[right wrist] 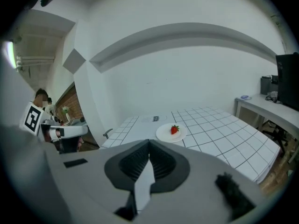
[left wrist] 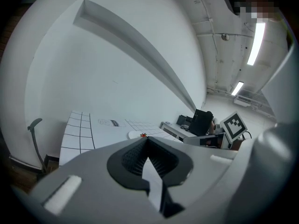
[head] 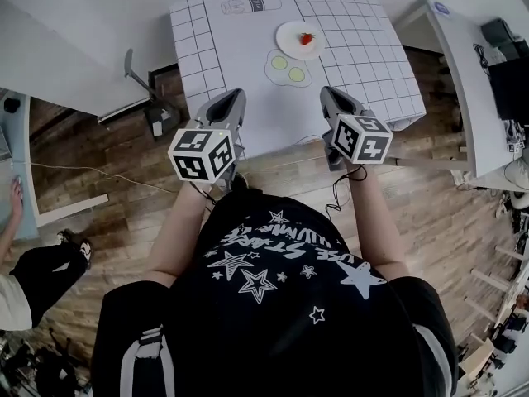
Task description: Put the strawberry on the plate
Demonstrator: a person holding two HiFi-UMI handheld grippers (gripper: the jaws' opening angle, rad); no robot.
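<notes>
A red strawberry (head: 307,38) lies on the small white plate (head: 291,43) at the far middle of the white table; the right gripper view shows the strawberry (right wrist: 174,129) on that plate (right wrist: 166,135). The left gripper view shows only a sliver of the plate (left wrist: 136,135) and the strawberry (left wrist: 143,136) past its jaws. Both grippers hang near the table's front edge, well short of the plate. My left gripper (head: 228,106) has its jaws closed together with nothing between them. My right gripper (head: 335,104) is likewise shut and empty.
The table (head: 248,98) carries a grid pattern, a printed bottle drawing (head: 250,4) and two fried-egg shapes (head: 288,68). A white desk (head: 471,73) with dark equipment stands to the right. A seated person (head: 25,279) is at the left on the wooden floor.
</notes>
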